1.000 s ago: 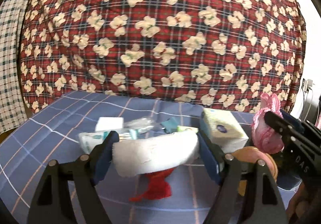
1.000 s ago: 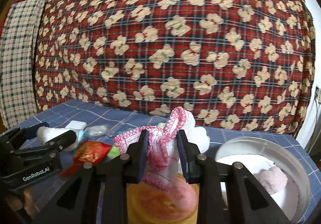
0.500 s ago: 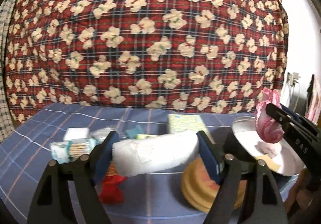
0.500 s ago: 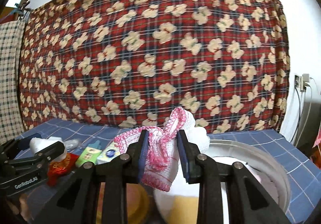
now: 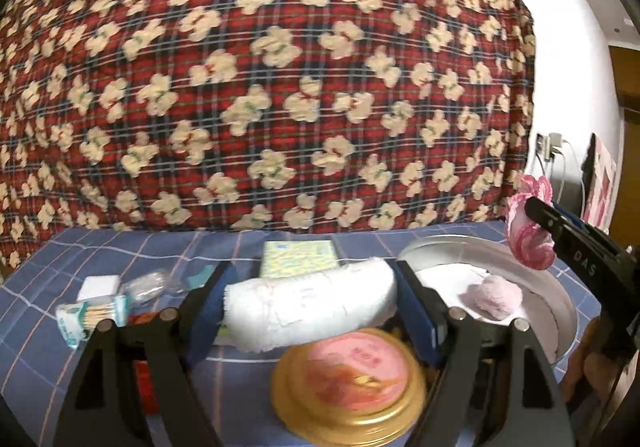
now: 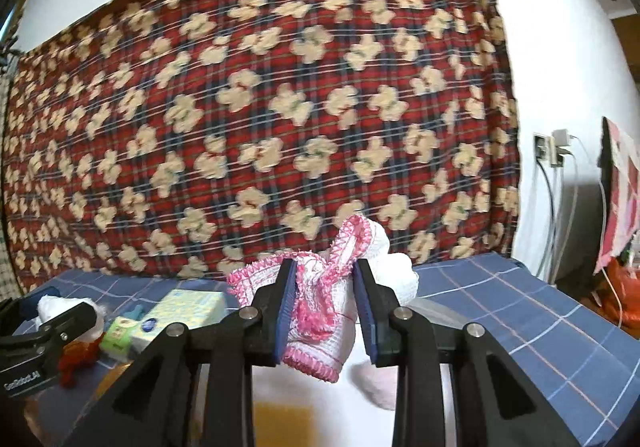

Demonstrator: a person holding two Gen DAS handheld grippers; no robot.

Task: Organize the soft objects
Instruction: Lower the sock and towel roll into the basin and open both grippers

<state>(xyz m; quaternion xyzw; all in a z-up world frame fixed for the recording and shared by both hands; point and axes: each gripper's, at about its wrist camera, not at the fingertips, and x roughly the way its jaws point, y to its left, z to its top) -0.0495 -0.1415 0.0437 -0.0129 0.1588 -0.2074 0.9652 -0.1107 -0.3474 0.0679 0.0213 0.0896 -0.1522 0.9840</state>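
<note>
Two grippers: both loaded, each pinching one soft item
Left gripper (image 5: pixel 310 301): fingers pressed on the ends of a white towel (image 5: pixel 310 307) roll, held level above the gold tin (image 5: pixel 348 383)
Right gripper (image 6: pixel 325 313): fingers clamped on a pink-edged cloth (image 6: pixel 320 311), which hangs bunched between them
Basin (image 5: pixel 560 311): silver, at the table's right end; a pink puff (image 5: pixel 490 295) lies inside
Step in hand: judged as carrying both items to the basin; right one is over it, left one is short of the rim
Next move: lower the cloth and spread the right fingers; then bring the towel across, clear of the tin
Table (image 5: pixel 248 247): box (image 5: pixel 298 255), swabs (image 5: pixel 94 315) and small packets left of the basin, apart from it
</note>
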